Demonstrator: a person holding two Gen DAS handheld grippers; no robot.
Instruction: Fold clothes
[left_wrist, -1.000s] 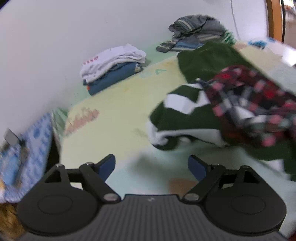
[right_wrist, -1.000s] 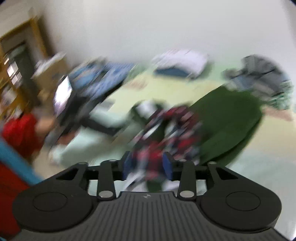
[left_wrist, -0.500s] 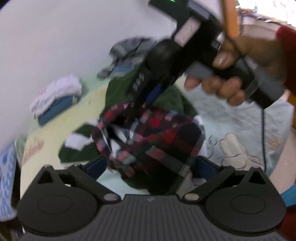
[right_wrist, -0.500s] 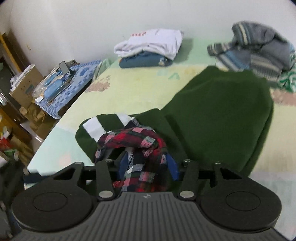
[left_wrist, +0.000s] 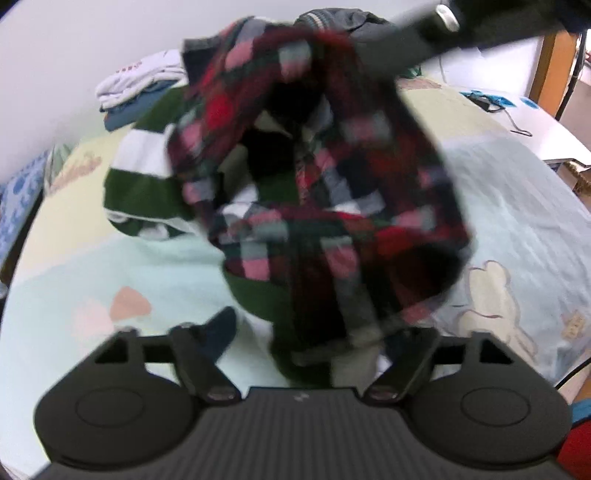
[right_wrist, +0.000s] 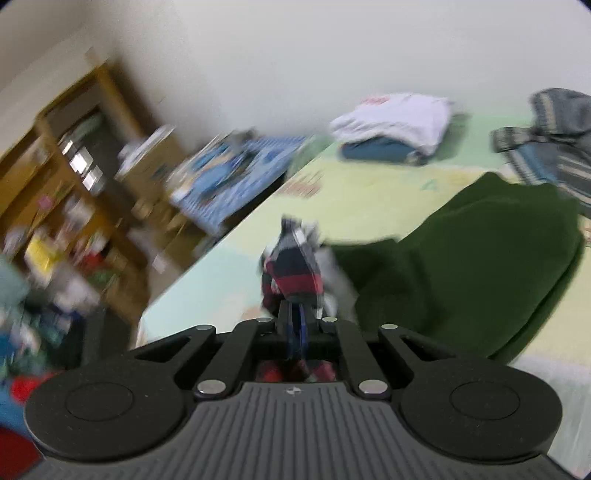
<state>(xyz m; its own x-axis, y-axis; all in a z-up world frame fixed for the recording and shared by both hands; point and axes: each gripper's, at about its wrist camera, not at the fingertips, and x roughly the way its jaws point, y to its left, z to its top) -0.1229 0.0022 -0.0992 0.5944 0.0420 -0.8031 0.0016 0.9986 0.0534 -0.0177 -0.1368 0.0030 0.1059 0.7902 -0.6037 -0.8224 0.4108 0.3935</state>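
Left wrist view: the left tool (left_wrist: 306, 332) sits at the bottom of the frame, its jaws fairly wide and closing. The plaid shirt (left_wrist: 325, 192) hangs blurred through the centre, its lower edge dropping between the jaws; whether the pads touch it cannot be told. The right tool (left_wrist: 424, 33) reaches in from the upper right and lifts the shirt's top. Behind it lies a green striped garment (left_wrist: 140, 184) on the bed (left_wrist: 517, 229). A folded stack (left_wrist: 136, 88) sits at upper left.

Right wrist view: the right tool (right_wrist: 295, 332) at bottom centre has its jaws pinched narrow on a bunch of the plaid shirt (right_wrist: 291, 266), which rises just above the fingers. A green garment (right_wrist: 480, 266) spreads to the right on the bed (right_wrist: 369, 206). The folded stack (right_wrist: 395, 125) lies at upper right, a grey striped pile (right_wrist: 554, 136) at the far right edge, and shelves (right_wrist: 55, 184) stand blurred at left.
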